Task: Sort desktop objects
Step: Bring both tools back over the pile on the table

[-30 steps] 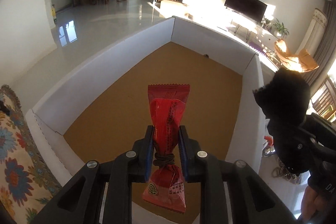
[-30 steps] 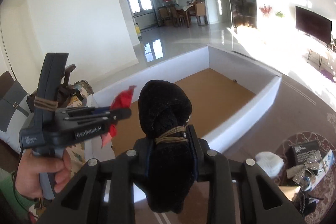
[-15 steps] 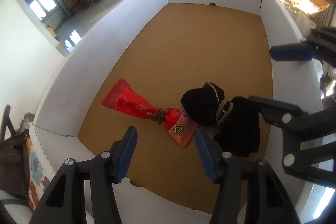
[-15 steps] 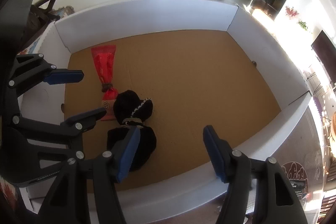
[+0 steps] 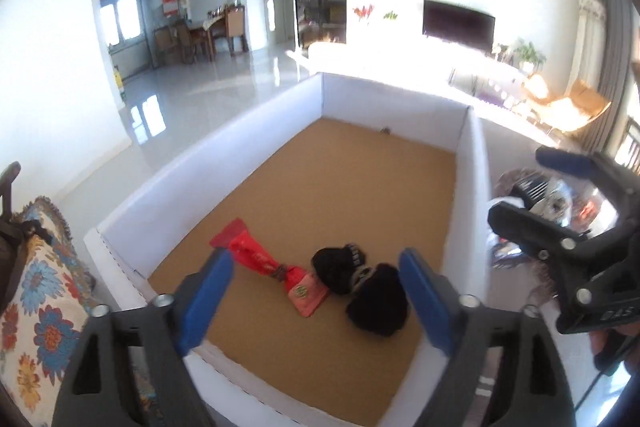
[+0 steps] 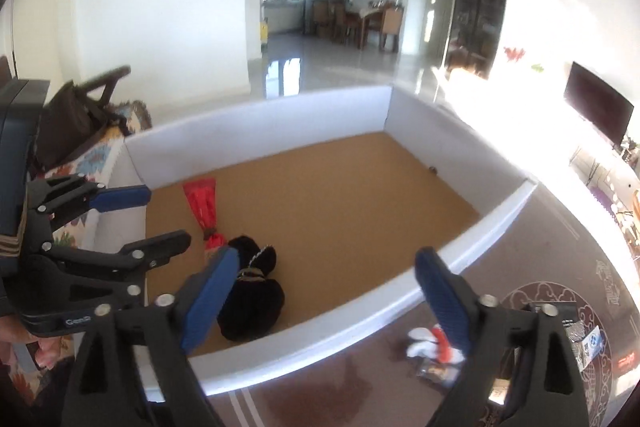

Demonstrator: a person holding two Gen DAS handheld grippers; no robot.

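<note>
Looking along the left gripper [image 5: 312,291], its jaws stand spread wide with nothing between the blue pads; they have just been opening. Beyond them lies a white-walled box [image 5: 224,143] with a brown cardboard floor. On that floor, near the close end, a red packet [image 5: 272,269], tied at its waist, lies slanted, its lower end just beside a black pouch [image 5: 376,303]. The pouch is cinched in the middle, so it shows as two dark lumps. Whether packet and pouch touch cannot be told. A small dark speck sits at the far wall. The right gripper [image 5: 520,187] hangs outside the box's right wall, its jaws apart. A flowered cloth [image 5: 40,311] lies at the left.

From the right wrist, the right gripper [image 6: 324,291] also has its jaws spread and empty, having just been opening. The black pouch [image 6: 252,295] lies in the box's [image 6: 260,119] near left corner, partly behind the left pad, with the red packet [image 6: 204,203] past it. The left gripper [image 6: 156,215] hovers over the left wall, jaws parted. Outside the box, small clutter [image 6: 432,347] lies on a patterned rug [image 6: 560,299].
</note>
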